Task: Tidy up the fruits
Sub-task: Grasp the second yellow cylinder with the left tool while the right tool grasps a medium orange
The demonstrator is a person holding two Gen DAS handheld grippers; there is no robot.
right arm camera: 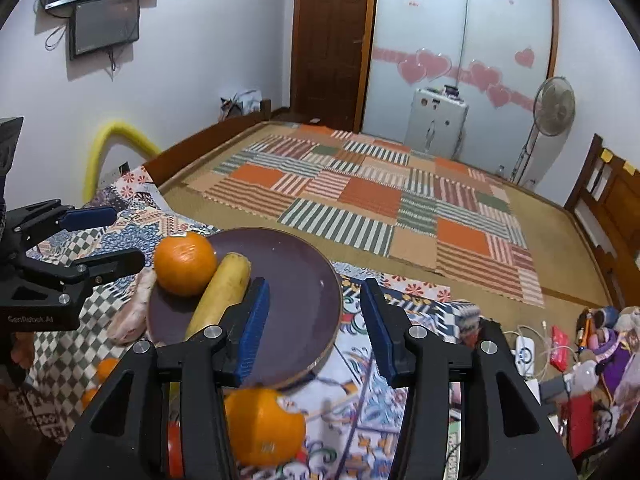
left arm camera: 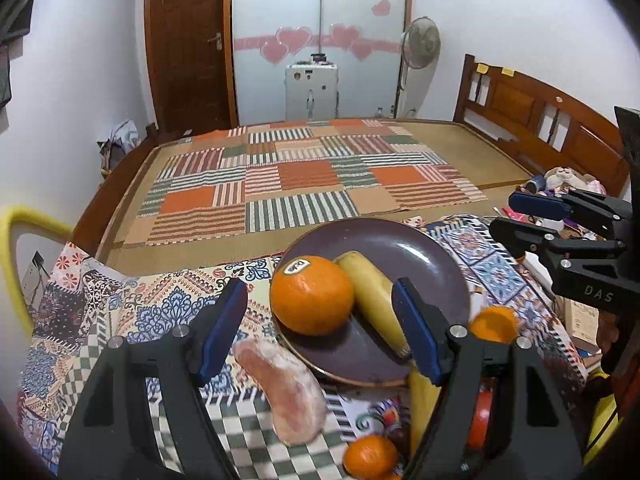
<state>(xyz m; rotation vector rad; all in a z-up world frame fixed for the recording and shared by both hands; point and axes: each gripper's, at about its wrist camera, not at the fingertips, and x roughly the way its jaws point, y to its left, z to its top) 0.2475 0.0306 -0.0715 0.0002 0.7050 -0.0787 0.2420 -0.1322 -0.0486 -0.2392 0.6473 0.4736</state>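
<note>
A dark purple plate (left arm camera: 404,248) (right arm camera: 304,280) sits on a patterned cloth and holds a large orange (left arm camera: 312,295) (right arm camera: 185,263) with a sticker and a banana (left arm camera: 372,300) (right arm camera: 220,292) beside it. My left gripper (left arm camera: 320,328) is open, hovering above the plate's near edge, holding nothing. My right gripper (right arm camera: 316,328) is open and empty over the plate's right part; it also shows in the left wrist view (left arm camera: 516,216). A second orange (right arm camera: 264,426) (left arm camera: 494,323) lies on the cloth beside the plate. A small orange (left arm camera: 370,456) and a second banana (left arm camera: 422,404) lie nearer.
A pink, rough sweet-potato-like piece (left arm camera: 286,392) (right arm camera: 130,316) lies on the cloth left of the plate. A red fruit (left arm camera: 480,420) is partly hidden under my left gripper. A bed with a patchwork mat (left arm camera: 304,184) lies beyond. Clutter and toys (right arm camera: 592,344) sit at the right.
</note>
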